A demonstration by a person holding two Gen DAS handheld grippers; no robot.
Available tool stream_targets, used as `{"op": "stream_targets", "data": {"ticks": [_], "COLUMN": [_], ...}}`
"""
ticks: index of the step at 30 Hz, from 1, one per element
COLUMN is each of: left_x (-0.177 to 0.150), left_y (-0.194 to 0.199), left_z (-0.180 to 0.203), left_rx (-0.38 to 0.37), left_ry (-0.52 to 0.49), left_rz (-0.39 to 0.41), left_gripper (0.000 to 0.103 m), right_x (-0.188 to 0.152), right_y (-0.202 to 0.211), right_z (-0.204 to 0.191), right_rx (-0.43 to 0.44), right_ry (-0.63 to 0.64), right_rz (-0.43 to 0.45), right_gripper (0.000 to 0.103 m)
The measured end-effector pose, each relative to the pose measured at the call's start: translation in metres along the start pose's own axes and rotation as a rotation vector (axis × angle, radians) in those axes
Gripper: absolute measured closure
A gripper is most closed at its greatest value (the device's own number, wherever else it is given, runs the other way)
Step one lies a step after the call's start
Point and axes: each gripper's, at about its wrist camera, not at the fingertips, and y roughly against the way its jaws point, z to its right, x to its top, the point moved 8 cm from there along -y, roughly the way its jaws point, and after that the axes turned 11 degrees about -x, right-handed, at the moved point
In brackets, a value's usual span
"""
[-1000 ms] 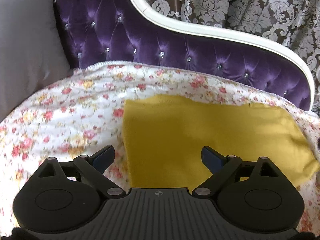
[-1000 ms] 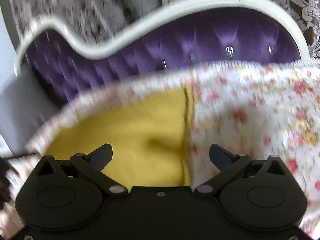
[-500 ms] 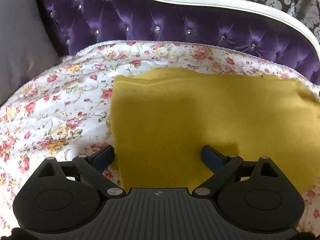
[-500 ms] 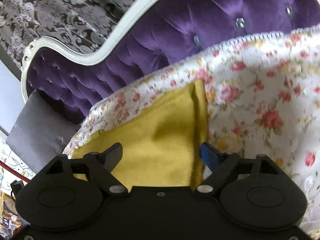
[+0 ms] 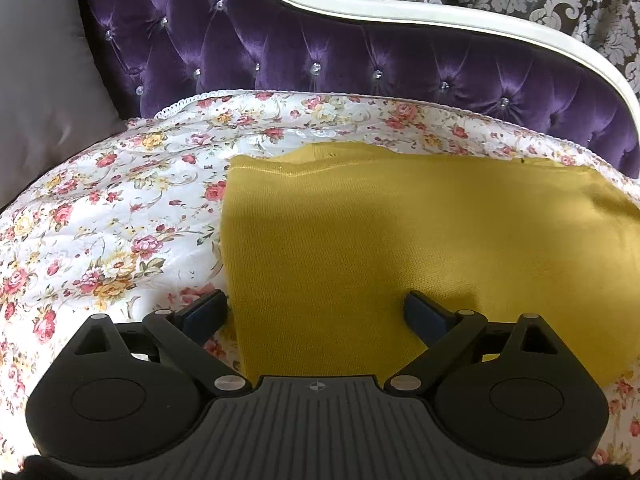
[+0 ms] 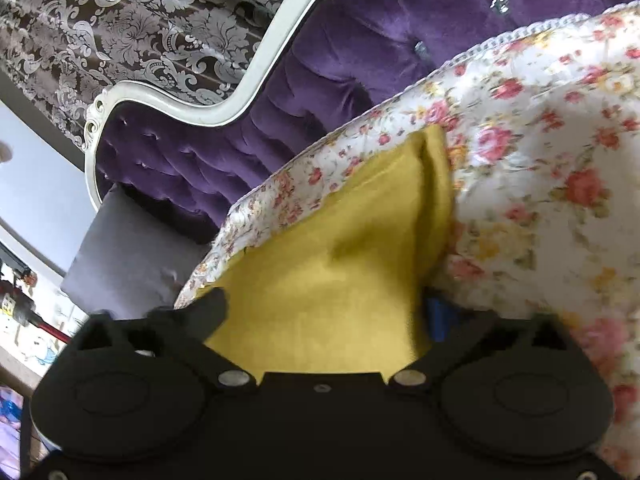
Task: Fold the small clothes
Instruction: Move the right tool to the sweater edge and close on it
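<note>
Both have dropped to the yellow garment [image 5: 400, 248]: left gripper [image 5: 316, 312] wide open astride its near-left corner, right gripper [image 6: 324, 308] opening wide around its edge, nothing pinched yet, so a fold looks imminent.

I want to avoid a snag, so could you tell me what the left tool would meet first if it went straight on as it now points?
Most likely the yellow cloth, which lies flat on the floral cover right ahead of the open left tool; the depth is hard to judge.

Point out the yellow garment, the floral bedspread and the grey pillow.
yellow garment [image 5: 400, 248]: left wrist view, middle of the flat knit.
floral bedspread [image 5: 120, 220]: left wrist view, bare patch left of the garment.
grey pillow [image 5: 40, 80]: left wrist view, its front face.
</note>
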Motion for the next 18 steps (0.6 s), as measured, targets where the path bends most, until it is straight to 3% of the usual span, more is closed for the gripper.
{"op": "stream_targets", "data": {"ticks": [2, 5, 8, 9, 12, 18], "left_x": [-0.001, 0.000, 0.000, 0.000, 0.000, 0.006], "left_y": [0.000, 0.000, 0.000, 0.000, 0.000, 0.002], "left_z": [-0.001, -0.001, -0.001, -0.001, -0.001, -0.002], "left_rx": [0.000, -0.001, -0.001, -0.001, -0.004, -0.031], "left_ry": [0.001, 0.000, -0.001, -0.001, 0.001, 0.031], "left_rz": [0.000, 0.002, 0.001, 0.002, 0.003, -0.030], "left_gripper": [0.007, 0.007, 0.007, 0.007, 0.007, 0.009], "right_x": [0.003, 0.002, 0.001, 0.000, -0.003, -0.002], "right_y": [-0.006, -0.011, -0.011, -0.010, -0.009, -0.003], "right_z": [-0.004, -0.009, -0.007, -0.006, 0.007, -0.001], "right_rx": [-0.047, -0.049, -0.111, -0.129, -0.159, -0.222], "right_ry": [0.010, 0.036, 0.072, 0.087, 0.062, 0.084], "right_rz": [-0.003, -0.007, 0.010, 0.012, -0.036, -0.015], "right_gripper": [0.000, 0.000, 0.015, 0.025, 0.079, 0.081]}}
